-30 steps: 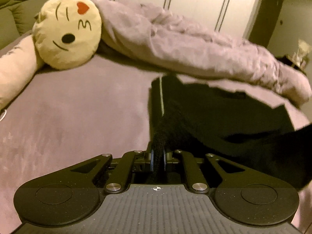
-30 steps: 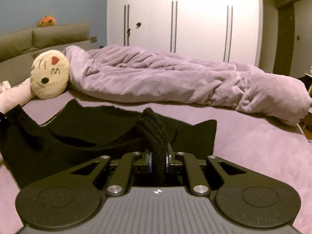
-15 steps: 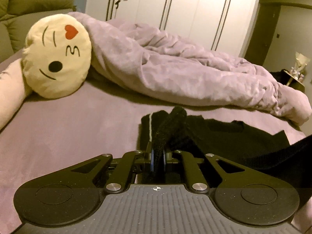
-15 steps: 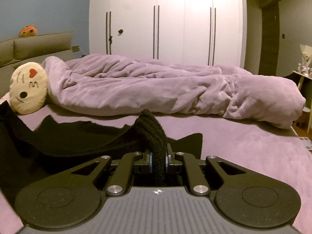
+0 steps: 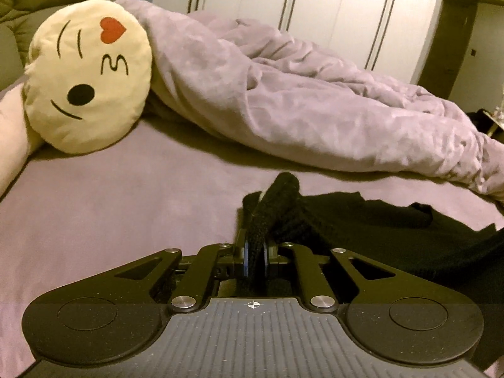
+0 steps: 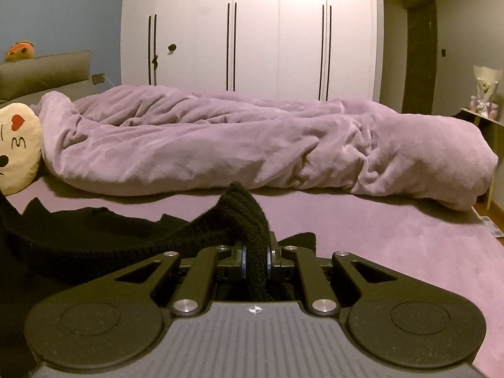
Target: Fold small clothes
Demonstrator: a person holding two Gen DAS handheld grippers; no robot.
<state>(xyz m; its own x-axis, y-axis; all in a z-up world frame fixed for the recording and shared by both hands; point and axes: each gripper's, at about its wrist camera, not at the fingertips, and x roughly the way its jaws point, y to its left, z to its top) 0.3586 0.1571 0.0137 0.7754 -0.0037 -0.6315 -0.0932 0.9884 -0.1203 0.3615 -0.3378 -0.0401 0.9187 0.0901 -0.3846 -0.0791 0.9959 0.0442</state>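
Observation:
A black knit garment [image 5: 362, 223] lies on the purple bed sheet [image 5: 126, 195]. My left gripper [image 5: 255, 253] is shut on a bunched edge of the garment at its left side. My right gripper [image 6: 255, 256] is shut on another bunched edge of the same black knit garment [image 6: 94, 236], which spreads away to the left of it. Both grippers sit low, close to the bed. The cloth between the jaws hides the fingertips.
A crumpled purple duvet [image 5: 315, 104] runs across the back of the bed and also shows in the right wrist view [image 6: 252, 145]. A round cream emoji pillow [image 5: 85, 78] lies at the left. White wardrobe doors [image 6: 252, 31] stand behind. A side table [image 6: 482, 116] stands at the right.
Both grippers have moved forward and lower over the bed, carrying the held garment edges with them. The duvet and pillow now look nearer. Both grips stay shut.

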